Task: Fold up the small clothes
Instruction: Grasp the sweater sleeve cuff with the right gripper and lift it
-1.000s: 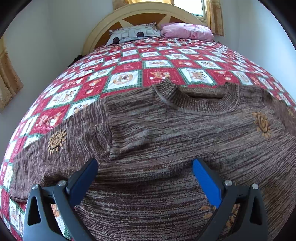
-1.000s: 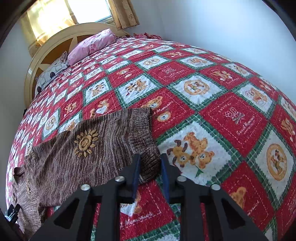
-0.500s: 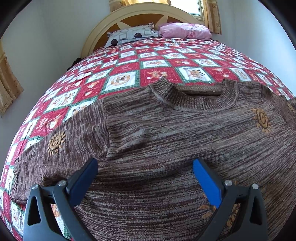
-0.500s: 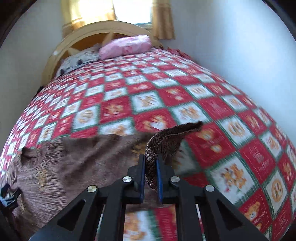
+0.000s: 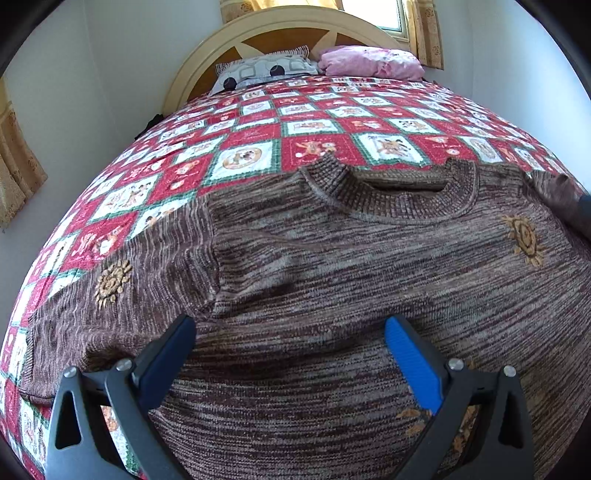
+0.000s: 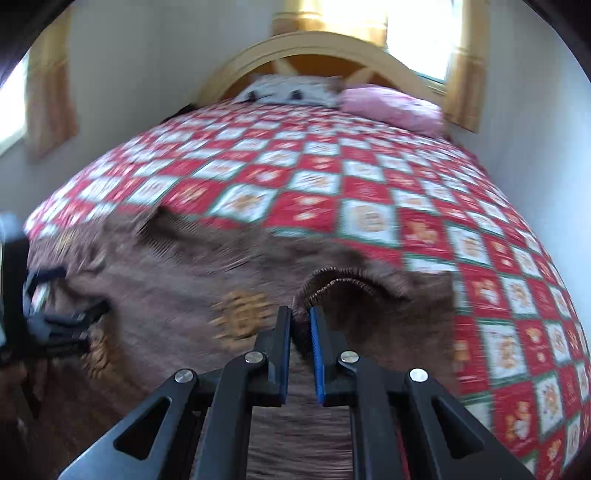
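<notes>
A brown knit sweater (image 5: 332,280) with orange sun motifs lies face up on the bed, collar toward the headboard. My left gripper (image 5: 290,341) is open and empty, hovering over the sweater's lower body, near the left armpit. My right gripper (image 6: 300,317) is shut on the ribbed cuff (image 6: 332,282) of the right sleeve and holds it over the sweater's body (image 6: 177,295). The right wrist view is blurred. The left gripper shows at the left edge of that view (image 6: 55,321).
The bed is covered by a red, white and green checked quilt (image 5: 314,125). A grey pillow (image 5: 266,68) and a pink pillow (image 5: 369,61) lie against the curved wooden headboard (image 5: 288,26). Walls stand close on both sides.
My right gripper has lifted the sleeve cuff off the quilt and carried it left, over the sweater's body. The left gripper has barely moved.
</notes>
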Motion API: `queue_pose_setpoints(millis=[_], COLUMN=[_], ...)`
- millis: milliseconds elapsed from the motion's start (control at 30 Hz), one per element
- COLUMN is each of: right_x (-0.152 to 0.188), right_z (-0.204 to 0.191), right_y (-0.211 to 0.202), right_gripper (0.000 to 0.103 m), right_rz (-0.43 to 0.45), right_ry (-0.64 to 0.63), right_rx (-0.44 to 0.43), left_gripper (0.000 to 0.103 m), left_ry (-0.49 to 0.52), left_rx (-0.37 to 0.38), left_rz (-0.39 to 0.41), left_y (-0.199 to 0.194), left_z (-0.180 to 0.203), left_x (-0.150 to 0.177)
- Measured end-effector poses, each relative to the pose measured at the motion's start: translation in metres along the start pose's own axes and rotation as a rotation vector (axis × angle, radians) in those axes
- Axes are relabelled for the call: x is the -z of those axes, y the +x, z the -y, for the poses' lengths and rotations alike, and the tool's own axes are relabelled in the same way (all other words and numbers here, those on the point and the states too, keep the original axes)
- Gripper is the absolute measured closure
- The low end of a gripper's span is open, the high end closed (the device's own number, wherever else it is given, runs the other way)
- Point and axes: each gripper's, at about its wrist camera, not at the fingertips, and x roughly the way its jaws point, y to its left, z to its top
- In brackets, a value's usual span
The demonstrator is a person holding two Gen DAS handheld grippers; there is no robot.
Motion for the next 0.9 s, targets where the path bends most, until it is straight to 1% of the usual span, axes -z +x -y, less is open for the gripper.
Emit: queue_pose_setpoints(millis=[100, 167, 200, 233, 267, 300, 333, 400, 467, 500, 533, 600, 667, 733, 800, 867, 900], right_x=[0.011, 0.020, 0.025, 0.030, 0.035, 0.041, 0.047, 0.062, 0.076, 0.085, 0.092, 0.105, 0.116, 0.124, 0.130, 0.135, 0.136], right_z=[-0.029, -0.043, -0.048, -0.051, -0.049, -0.046, -0.038, -0.012, 0.014, 0.029, 0.043, 0.067, 0.089, 0.106, 0.117, 0.123, 0.124], right_y=[0.012, 0.015, 0.013, 0.009, 0.003, -0.005, -0.014, -0.036, -0.051, -0.059, -0.065, -0.071, -0.076, -0.076, -0.076, -0.081, -0.084], right_gripper=[0.095, 0.095, 0.091, 0.077, 0.067, 0.050, 0.046, 0.046, 0.046, 0.046, 0.046, 0.046, 0.046, 0.046, 0.046, 0.045, 0.042], right_rz=[-0.051, -0.079, -0.080, -0.078, -0.070, -0.060, -0.051, -0.026, -0.006, 0.008, 0.018, 0.039, 0.063, 0.082, 0.100, 0.119, 0.134], right_ry=[-0.085, -0.145, -0.170, -0.193, -0.199, -0.190, -0.170, -0.106, -0.054, -0.022, 0.002, 0.034, 0.100, 0.175, 0.223, 0.259, 0.266], right_rx=[-0.066, -0.136, -0.153, -0.164, -0.171, -0.178, -0.185, -0.186, -0.157, -0.124, -0.073, 0.059, 0.125, 0.135, 0.144, 0.142, 0.137], left_gripper=[0.000, 0.000, 0.000, 0.000, 0.000, 0.000, 0.000, 0.000, 0.000, 0.000, 0.000, 0.000, 0.000, 0.001, 0.004, 0.017, 0.020], left_ry=[-0.008, -0.012, -0.013, -0.013, -0.013, -0.012, -0.010, 0.005, 0.033, 0.040, 0.040, 0.039, 0.032, 0.053, 0.095, 0.126, 0.136], left_rx=[0.008, 0.014, 0.015, 0.017, 0.019, 0.020, 0.021, 0.021, 0.018, 0.006, 0.010, 0.070, 0.130, 0.203, 0.245, 0.278, 0.299], left_rz=[-0.004, -0.005, -0.005, -0.005, -0.006, -0.008, -0.008, -0.006, -0.012, -0.008, 0.000, 0.015, 0.018, 0.022, 0.019, 0.007, -0.009], left_y=[0.000, 0.001, 0.000, 0.000, 0.000, 0.000, 0.000, -0.002, -0.004, -0.007, -0.011, -0.023, -0.034, -0.044, -0.050, -0.053, -0.052], left_z=[-0.001, -0.001, -0.001, -0.001, -0.001, -0.001, 0.000, 0.003, 0.009, 0.012, 0.016, 0.031, 0.052, 0.082, 0.112, 0.137, 0.150], left_x=[0.000, 0.000, 0.000, 0.001, 0.001, 0.001, 0.000, 0.000, -0.002, -0.003, -0.005, -0.011, -0.018, -0.025, -0.032, -0.039, -0.045])
